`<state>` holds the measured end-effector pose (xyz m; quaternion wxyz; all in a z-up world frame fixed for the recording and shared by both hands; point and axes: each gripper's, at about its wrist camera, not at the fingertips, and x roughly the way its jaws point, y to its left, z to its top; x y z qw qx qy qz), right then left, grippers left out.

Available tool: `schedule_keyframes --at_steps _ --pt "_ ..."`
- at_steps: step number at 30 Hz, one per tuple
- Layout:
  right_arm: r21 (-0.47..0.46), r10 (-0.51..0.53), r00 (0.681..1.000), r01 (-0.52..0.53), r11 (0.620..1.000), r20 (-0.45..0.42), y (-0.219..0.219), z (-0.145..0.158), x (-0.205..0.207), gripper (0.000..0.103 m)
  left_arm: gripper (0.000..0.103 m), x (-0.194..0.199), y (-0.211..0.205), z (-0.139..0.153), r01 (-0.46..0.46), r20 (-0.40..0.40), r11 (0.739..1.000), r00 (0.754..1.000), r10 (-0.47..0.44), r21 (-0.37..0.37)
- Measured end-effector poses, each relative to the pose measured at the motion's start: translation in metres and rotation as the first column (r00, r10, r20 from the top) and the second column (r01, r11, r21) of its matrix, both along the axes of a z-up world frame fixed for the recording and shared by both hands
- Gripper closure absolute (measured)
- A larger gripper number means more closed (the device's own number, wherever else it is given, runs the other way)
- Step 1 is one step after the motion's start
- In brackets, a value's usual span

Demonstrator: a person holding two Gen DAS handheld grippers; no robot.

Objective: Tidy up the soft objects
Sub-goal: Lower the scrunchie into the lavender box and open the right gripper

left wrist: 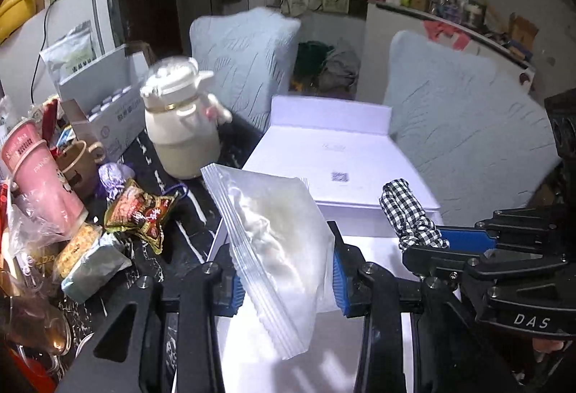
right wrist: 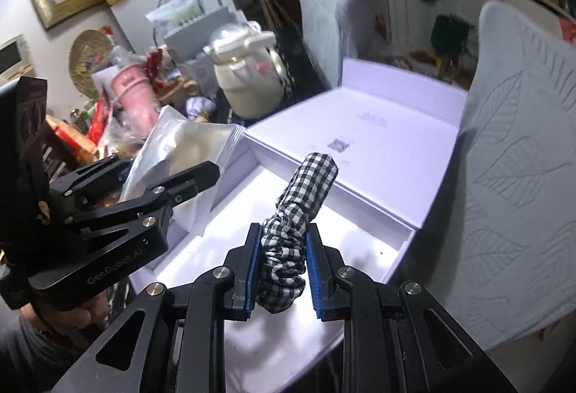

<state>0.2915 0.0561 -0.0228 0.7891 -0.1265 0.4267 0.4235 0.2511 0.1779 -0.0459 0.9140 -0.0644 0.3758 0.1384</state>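
Note:
My left gripper (left wrist: 286, 276) is shut on a clear zip bag (left wrist: 277, 241) with white soft stuff inside, held above the open white box (left wrist: 367, 249). The bag also shows in the right wrist view (right wrist: 180, 155), with the left gripper (right wrist: 201, 180) at the left. My right gripper (right wrist: 282, 270) is shut on a black-and-white checked scrunchie (right wrist: 298, 213) that stands up over the box's bright inside (right wrist: 234, 238). In the left wrist view the scrunchie (left wrist: 410, 216) and right gripper (left wrist: 450, 245) are at the right.
The box lid (right wrist: 367, 148) stands open behind. A cream kettle (left wrist: 183, 126), pink cup (left wrist: 43, 177), snack packets (left wrist: 140, 209) and clutter fill the dark table at the left. Light blue cushioned chairs (left wrist: 468, 141) stand behind and to the right.

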Motion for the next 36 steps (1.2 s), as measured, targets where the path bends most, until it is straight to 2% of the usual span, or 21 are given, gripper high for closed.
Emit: schedule_keyframes --at_steps 3,6,14,21,27,36 --pt "-0.025 -0.009 1.0 0.008 1.0 -0.016 0.009 -0.014 0.01 0.08 0.065 0.011 0.008 -0.013 -0.008 -0.04 1.0 0.999 0.007 -0.016" --pt "-0.019 -0.019 0.998 0.018 1.0 -0.057 0.014 -0.022 0.019 0.08 0.065 0.021 0.015 -0.022 -0.031 -0.071 0.999 0.997 0.032 0.012" --pt "-0.062 -0.021 0.998 0.017 0.998 -0.056 0.028 -0.031 0.029 0.08 0.065 0.041 0.022 -0.043 -0.024 -0.143 0.999 0.989 0.03 0.043" --pt "-0.13 -0.041 0.997 0.032 0.991 -0.061 0.041 -0.05 0.038 0.08 0.065 0.049 0.017 -0.055 -0.004 -0.207 0.999 0.978 0.012 0.04" --pt "-0.153 -0.062 0.995 0.049 0.987 -0.081 0.045 -0.06 0.043 0.078 0.064 0.055 0.022 -0.066 0.01 -0.25 0.999 0.968 -0.021 -0.046" --pt "-0.187 -0.093 0.994 0.082 0.979 -0.05 0.037 -0.05 0.043 0.059 0.062 0.045 0.016 -0.054 -0.007 -0.235 1.0 0.972 0.001 -0.027"
